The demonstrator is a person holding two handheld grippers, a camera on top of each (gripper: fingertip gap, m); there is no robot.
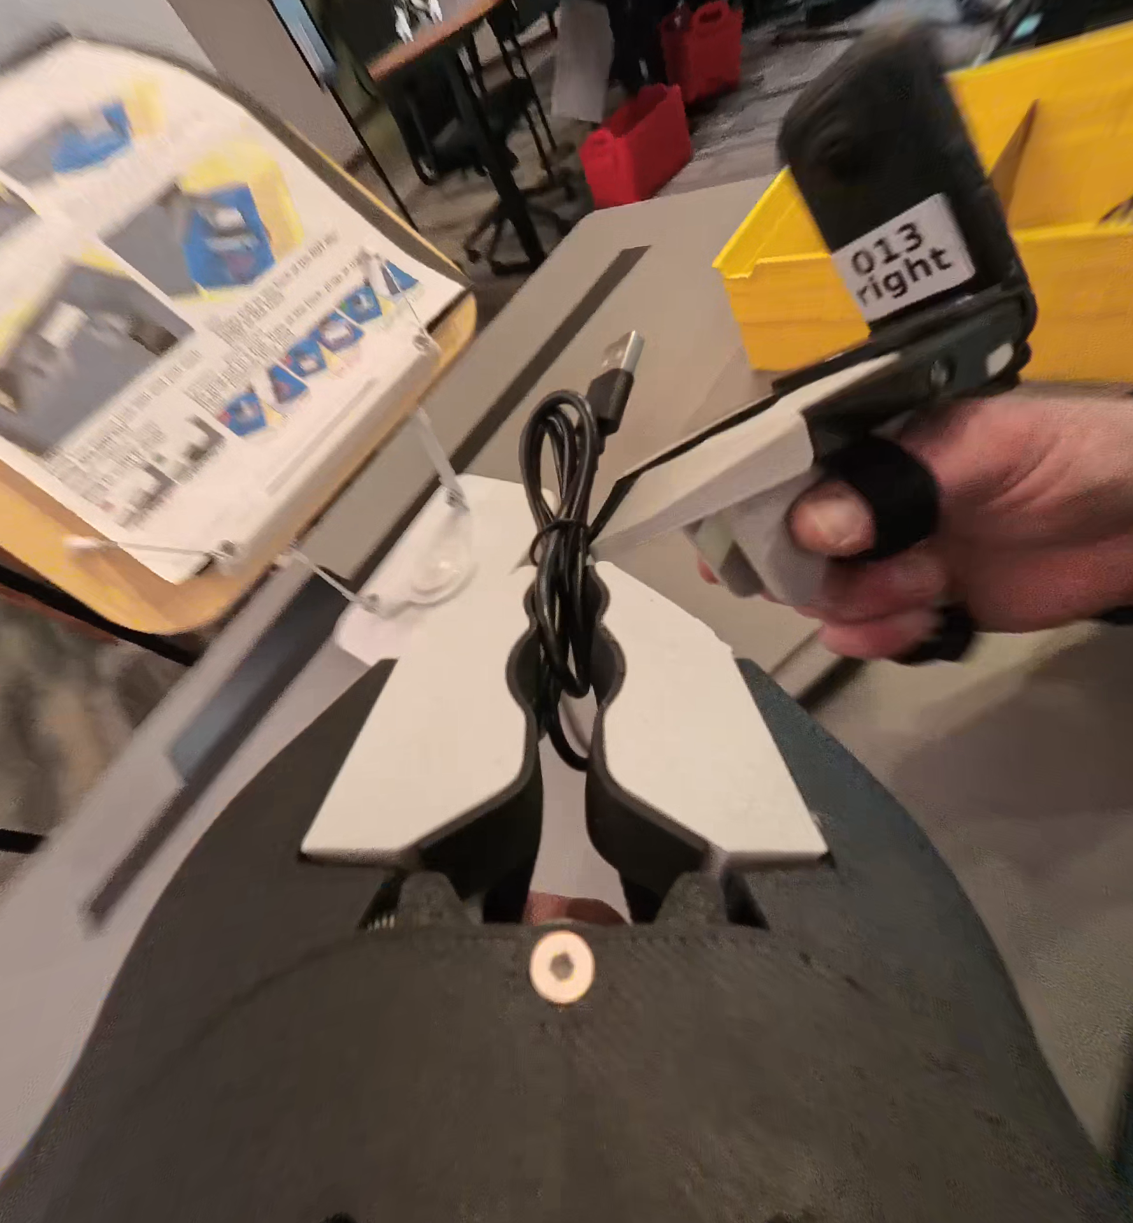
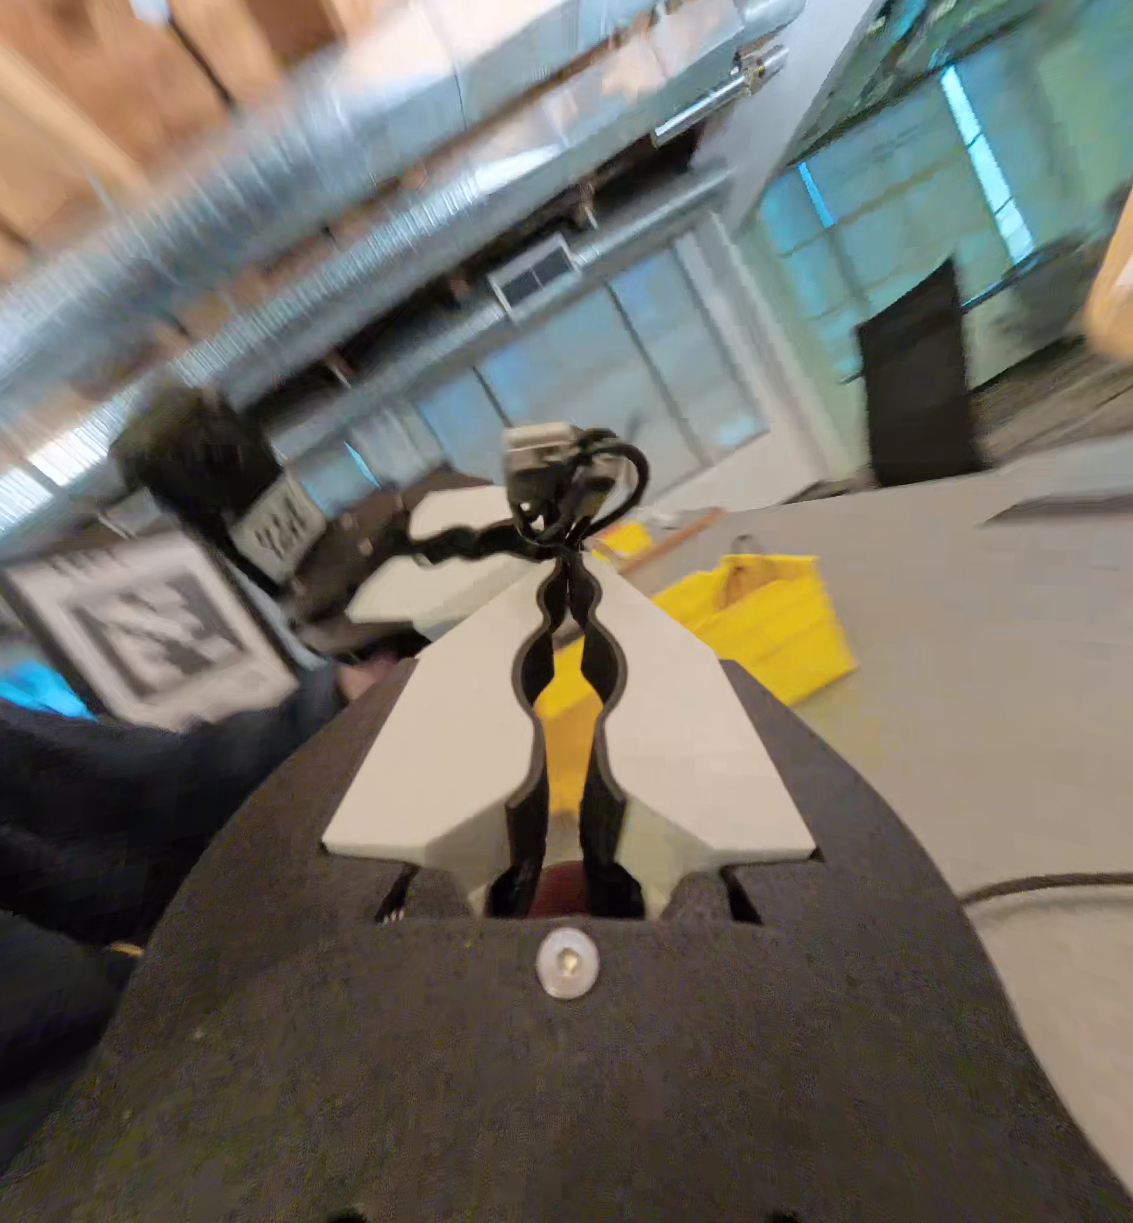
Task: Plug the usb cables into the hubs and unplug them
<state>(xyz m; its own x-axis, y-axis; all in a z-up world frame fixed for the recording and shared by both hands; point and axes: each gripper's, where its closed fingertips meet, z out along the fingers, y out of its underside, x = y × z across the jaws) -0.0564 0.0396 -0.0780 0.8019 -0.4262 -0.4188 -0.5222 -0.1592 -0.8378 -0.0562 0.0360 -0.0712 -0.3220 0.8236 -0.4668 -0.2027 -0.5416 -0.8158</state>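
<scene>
A coiled black USB cable (image 1: pixel 560 503) stands upright between the two grippers, its silver plug (image 1: pixel 620 361) pointing up. My left gripper (image 1: pixel 563 579) is shut on the lower part of the coil. My right gripper (image 1: pixel 591 544) comes in from the right, held by a hand (image 1: pixel 1013 516), and its tips pinch the coil just above the left fingers. In the right wrist view my right gripper (image 2: pixel 567 562) is shut on the cable (image 2: pixel 616 476), with the plug (image 2: pixel 537 450) above it. The left gripper (image 2: pixel 530 535) reaches in from the left. No hub is in view.
The grippers are above a grey table (image 1: pixel 947 794). A yellow bin (image 1: pixel 795 298) stands at the back right and also shows in the right wrist view (image 2: pixel 768 622). A stand with a printed page (image 1: pixel 186 298) is on the left. A black cord (image 2: pixel 1066 883) lies on the table.
</scene>
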